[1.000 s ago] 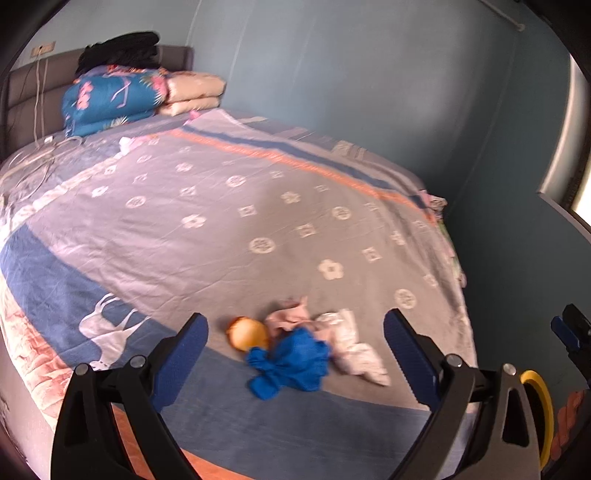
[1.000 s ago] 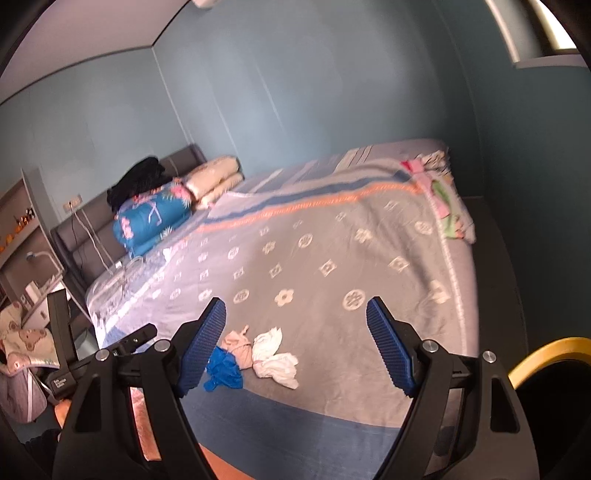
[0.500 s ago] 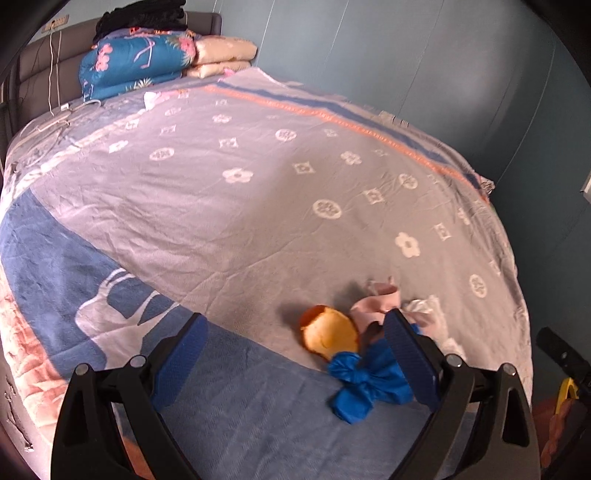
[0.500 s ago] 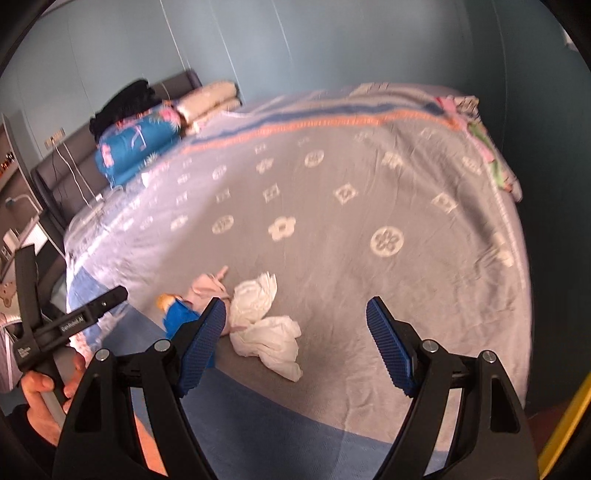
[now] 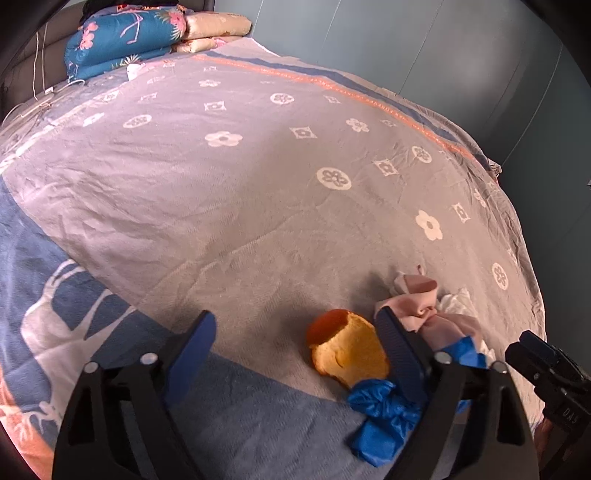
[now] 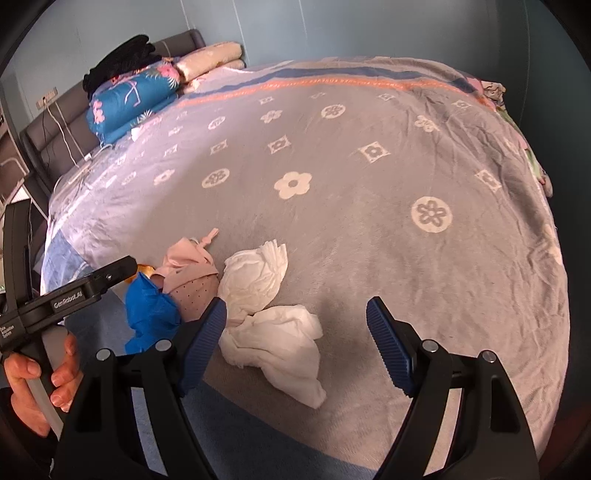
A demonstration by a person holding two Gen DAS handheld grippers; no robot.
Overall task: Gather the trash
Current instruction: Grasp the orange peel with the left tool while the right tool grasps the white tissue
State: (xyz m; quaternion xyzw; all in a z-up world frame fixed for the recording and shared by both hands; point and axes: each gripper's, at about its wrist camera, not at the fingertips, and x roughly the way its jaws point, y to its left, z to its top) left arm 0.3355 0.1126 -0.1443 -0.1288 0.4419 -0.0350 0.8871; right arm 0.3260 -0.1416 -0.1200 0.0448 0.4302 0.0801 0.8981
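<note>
A small heap of trash lies near the front of the bed. It holds an orange-yellow peel-like piece (image 5: 347,350), a crumpled blue glove (image 5: 384,417), a pink cloth wad (image 5: 417,302) and white tissue (image 5: 458,299). My left gripper (image 5: 295,350) hangs low over the bed, its jaws closing. The orange piece sits between them beside the right finger, untouched. My right gripper (image 6: 297,343) is open around the crumpled white tissues (image 6: 273,325). The blue glove (image 6: 147,310) and pink wad (image 6: 192,273) lie left of its left finger.
A grey flower-patterned blanket (image 5: 258,184) covers the bed. A folded blue floral quilt (image 5: 122,40) and cream pillows (image 5: 218,26) are stacked at the headboard, with white cables (image 6: 85,162) nearby. A hand (image 6: 40,376) holds the left gripper's handle. The bed drops off at the right.
Both grippers have come down and closer to the trash heap. The left gripper's jaws have narrowed, with the orange piece now between them. The tissues now sit between the right gripper's fingers.
</note>
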